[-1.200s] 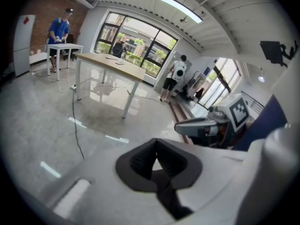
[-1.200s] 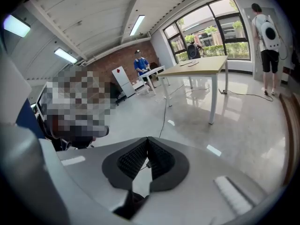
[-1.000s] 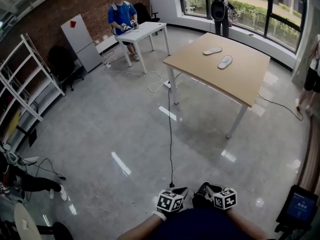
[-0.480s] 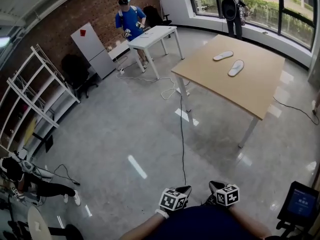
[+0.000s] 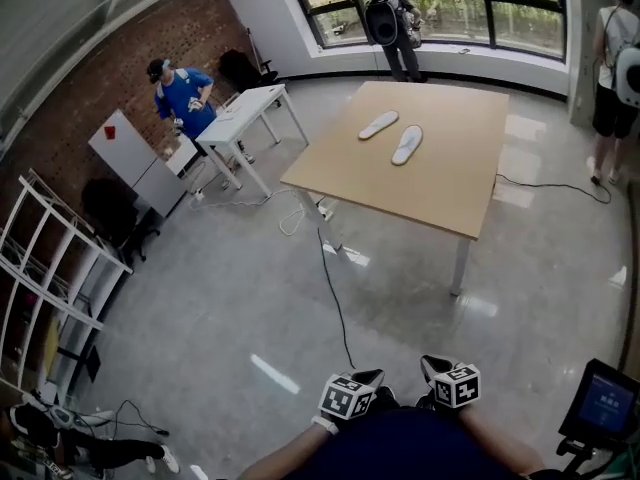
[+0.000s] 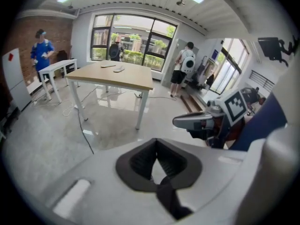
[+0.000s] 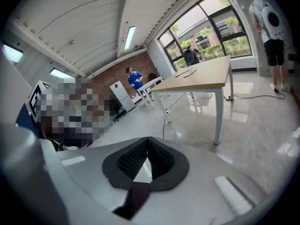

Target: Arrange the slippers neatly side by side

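Observation:
Two pale slippers, one (image 5: pixel 379 124) and the other (image 5: pixel 407 144), lie apart and at slightly different angles on the far part of a wooden table (image 5: pixel 450 183). They are several steps away from me. The left gripper (image 5: pixel 372 376) and right gripper (image 5: pixel 432 362) are held close to my body at the bottom of the head view, far from the table. In the left gripper view the left gripper (image 6: pixel 157 150) is shut on nothing, and the table (image 6: pixel 126 81) stands ahead. The right gripper (image 7: pixel 146 146) is likewise shut and empty.
A black cable (image 5: pixel 335 298) runs across the shiny floor toward the table. A white table (image 5: pixel 245 108) with a person in blue (image 5: pixel 180 93) stands at the left. People stand by the window (image 5: pixel 385 18) and at the right (image 5: pixel 615 68). A white rack (image 5: pixel 60 268) lines the left wall.
The head view has swung and the wooden table with the slippers now sits nearer the middle of the picture. Both grippers stay shut at my body.

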Motion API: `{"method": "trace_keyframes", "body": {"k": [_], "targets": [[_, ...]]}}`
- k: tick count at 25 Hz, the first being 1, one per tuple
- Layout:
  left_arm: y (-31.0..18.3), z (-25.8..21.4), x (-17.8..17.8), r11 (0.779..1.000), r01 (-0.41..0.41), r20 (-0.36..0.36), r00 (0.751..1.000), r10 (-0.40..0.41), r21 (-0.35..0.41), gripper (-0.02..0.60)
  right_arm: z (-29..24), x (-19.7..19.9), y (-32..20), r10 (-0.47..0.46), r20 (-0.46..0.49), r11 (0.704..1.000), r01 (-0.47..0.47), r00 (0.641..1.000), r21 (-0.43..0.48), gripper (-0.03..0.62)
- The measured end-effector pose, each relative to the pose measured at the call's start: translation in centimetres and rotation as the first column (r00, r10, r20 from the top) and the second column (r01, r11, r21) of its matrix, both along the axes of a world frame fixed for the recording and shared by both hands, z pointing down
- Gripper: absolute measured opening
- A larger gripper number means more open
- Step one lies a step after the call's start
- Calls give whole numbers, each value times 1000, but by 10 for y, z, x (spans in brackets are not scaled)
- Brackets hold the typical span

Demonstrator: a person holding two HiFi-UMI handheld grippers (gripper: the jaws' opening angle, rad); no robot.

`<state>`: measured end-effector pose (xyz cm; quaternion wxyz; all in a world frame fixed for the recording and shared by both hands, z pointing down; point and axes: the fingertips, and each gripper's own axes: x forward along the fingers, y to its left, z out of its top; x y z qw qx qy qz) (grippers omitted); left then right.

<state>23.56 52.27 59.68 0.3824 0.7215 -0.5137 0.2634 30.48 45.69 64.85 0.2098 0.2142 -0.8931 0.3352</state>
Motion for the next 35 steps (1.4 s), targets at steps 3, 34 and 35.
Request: {"method": "trace_keyframes", "body": {"k": [3, 34, 35], "targets": [[-33, 11, 17, 995, -99, 11, 995, 99, -7, 3, 11, 25, -27, 104, -1, 994, -104, 995, -8, 11], [-239, 37, -180, 996, -78, -188, 980, 69, -40, 3, 23, -170, -214, -10, -247, 999, 21, 969, 43, 11], [-241, 39, -187, 997, -62, -193, 980, 53, -42, 3, 22, -176, -218, -22, -252, 998, 35, 967, 46, 11]]}}
